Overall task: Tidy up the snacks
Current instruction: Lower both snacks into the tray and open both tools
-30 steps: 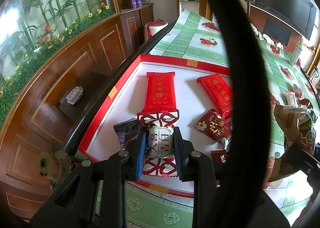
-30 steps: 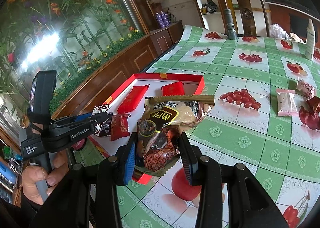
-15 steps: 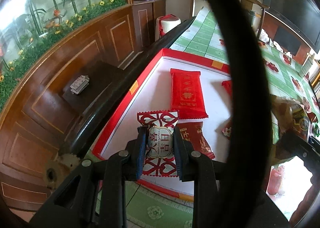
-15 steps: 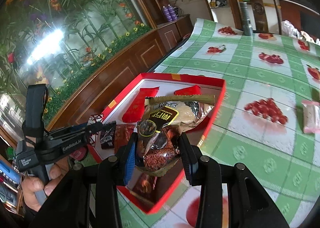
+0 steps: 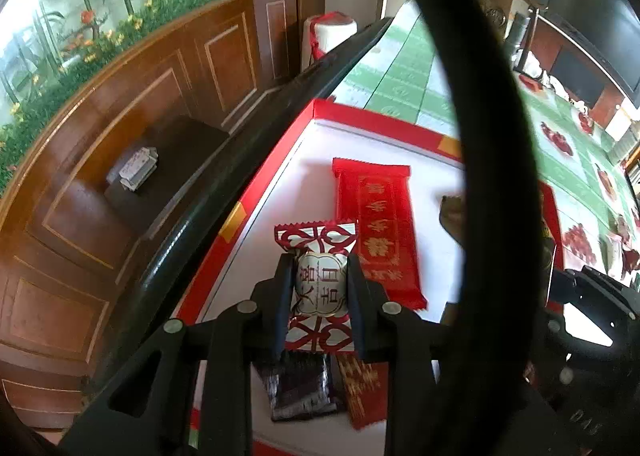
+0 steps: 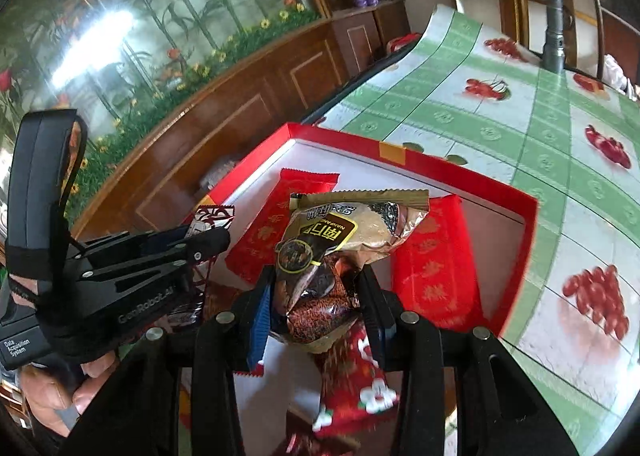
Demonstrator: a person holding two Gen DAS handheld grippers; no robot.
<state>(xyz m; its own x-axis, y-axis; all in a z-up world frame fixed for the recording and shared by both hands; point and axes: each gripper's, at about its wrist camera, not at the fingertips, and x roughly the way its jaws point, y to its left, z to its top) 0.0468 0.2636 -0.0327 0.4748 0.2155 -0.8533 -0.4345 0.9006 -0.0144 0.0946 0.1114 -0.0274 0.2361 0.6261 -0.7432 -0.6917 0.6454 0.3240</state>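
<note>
My left gripper (image 5: 319, 276) is shut on a red-and-white wrapped candy (image 5: 320, 288) and holds it over the left part of the red-rimmed white box (image 5: 384, 124). My right gripper (image 6: 318, 284) is shut on a brown and gold snack bag (image 6: 336, 240) above the same box (image 6: 528, 232). Long red packets lie in the box (image 5: 376, 232) (image 6: 432, 272). A dark purple packet (image 5: 298, 388) and a small red packet (image 5: 362, 384) lie under the left gripper. The left gripper also shows in the right wrist view (image 6: 218, 234).
The box sits at the edge of a table with a green checked cherry-print cloth (image 6: 500, 112). A dark wooden cabinet (image 5: 120, 160) runs along the left, below the table edge. A grey flashlight (image 6: 554, 36) stands at the far side. A red flowered packet (image 6: 360, 388) lies below the right gripper.
Both grippers have moved forward over the box with their snacks. The left one has shifted toward the box's left rim; the right one is now above the box's middle.
</note>
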